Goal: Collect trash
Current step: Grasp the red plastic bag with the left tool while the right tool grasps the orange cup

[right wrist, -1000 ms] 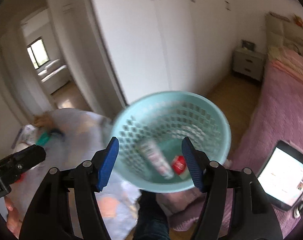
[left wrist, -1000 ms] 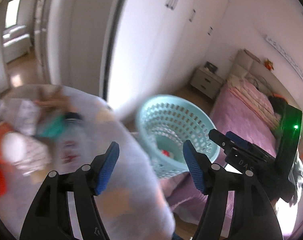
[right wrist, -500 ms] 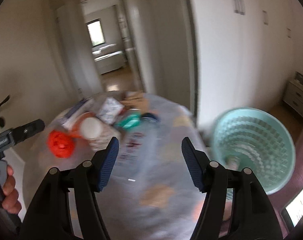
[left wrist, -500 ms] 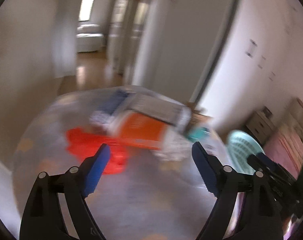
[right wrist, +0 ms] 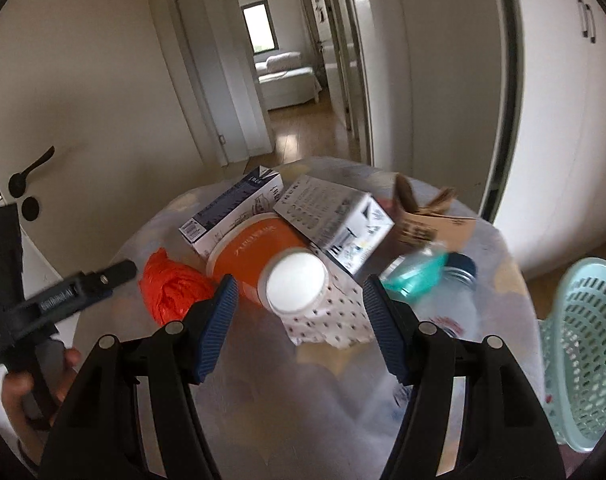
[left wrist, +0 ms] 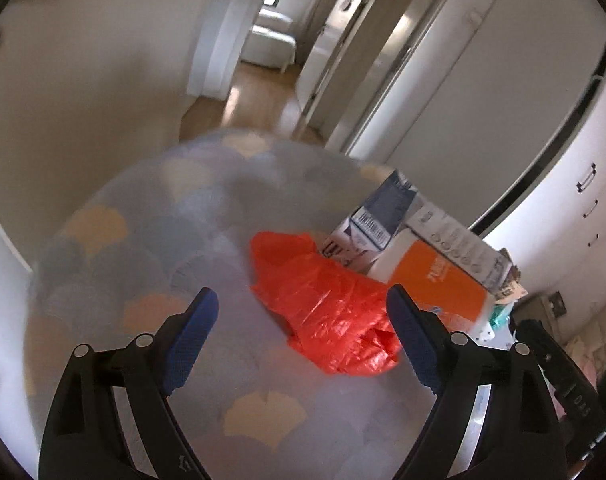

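A crumpled red plastic bag (left wrist: 327,312) lies on the round table with the patterned cloth (left wrist: 151,248). My left gripper (left wrist: 303,320) hovers over it, open and empty. In the right wrist view the bag (right wrist: 171,292) lies left of an orange tub (right wrist: 255,256), a white-lidded polka-dot cup (right wrist: 299,284), two cartons (right wrist: 231,208) (right wrist: 335,216), torn cardboard (right wrist: 427,216) and a clear bottle (right wrist: 447,304). My right gripper (right wrist: 301,308) is open above the cup, pads apart from it. The teal trash basket (right wrist: 583,340) stands off the table's right.
A hand (right wrist: 23,384) holds the left gripper (right wrist: 115,274) at the table's left edge. Behind the table are a door with a black handle (right wrist: 27,172), an open doorway to a hallway (right wrist: 287,120) and white wardrobes (right wrist: 563,120).
Both views have swung away from the teal basket and the bed onto the table of trash. The left jaws stand wider than a second ago. The right jaws look the same.
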`<act>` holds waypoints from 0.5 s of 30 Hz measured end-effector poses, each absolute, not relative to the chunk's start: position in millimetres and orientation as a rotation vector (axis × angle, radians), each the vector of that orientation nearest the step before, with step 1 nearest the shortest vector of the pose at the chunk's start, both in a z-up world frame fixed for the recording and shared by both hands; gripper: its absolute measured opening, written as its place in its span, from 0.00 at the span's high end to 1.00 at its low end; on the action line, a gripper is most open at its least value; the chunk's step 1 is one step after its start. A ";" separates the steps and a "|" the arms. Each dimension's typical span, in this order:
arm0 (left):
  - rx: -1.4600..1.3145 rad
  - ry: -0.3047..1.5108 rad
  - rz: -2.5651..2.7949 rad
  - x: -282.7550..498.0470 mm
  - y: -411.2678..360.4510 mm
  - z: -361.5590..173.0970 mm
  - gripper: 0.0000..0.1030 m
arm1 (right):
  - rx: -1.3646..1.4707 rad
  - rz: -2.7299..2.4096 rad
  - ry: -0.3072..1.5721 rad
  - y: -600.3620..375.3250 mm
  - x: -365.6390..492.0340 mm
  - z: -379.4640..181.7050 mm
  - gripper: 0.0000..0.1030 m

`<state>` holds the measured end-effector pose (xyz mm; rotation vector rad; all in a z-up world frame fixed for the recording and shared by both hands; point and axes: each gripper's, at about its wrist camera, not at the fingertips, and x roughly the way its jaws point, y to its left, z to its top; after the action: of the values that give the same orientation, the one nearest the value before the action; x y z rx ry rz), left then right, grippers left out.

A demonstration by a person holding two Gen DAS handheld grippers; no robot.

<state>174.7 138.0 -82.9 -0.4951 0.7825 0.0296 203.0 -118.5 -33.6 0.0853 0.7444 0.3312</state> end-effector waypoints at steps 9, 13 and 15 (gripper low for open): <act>-0.604 0.832 -0.024 197.2 134.7 -106.4 0.19 | 0.062 0.344 0.787 -97.7 237.3 -45.6 0.62; -0.606 0.851 -0.039 198.3 128.3 -110.1 0.19 | 0.054 0.368 0.822 -91.9 236.7 -56.8 0.66; -0.613 0.864 -0.053 198.6 125.7 -112.2 0.19 | 0.078 0.398 0.838 -92.6 231.0 -59.7 0.69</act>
<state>198.6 125.7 -112.2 -0.6127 0.8645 -0.0535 231.0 -92.6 -59.6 0.0781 0.8378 0.3980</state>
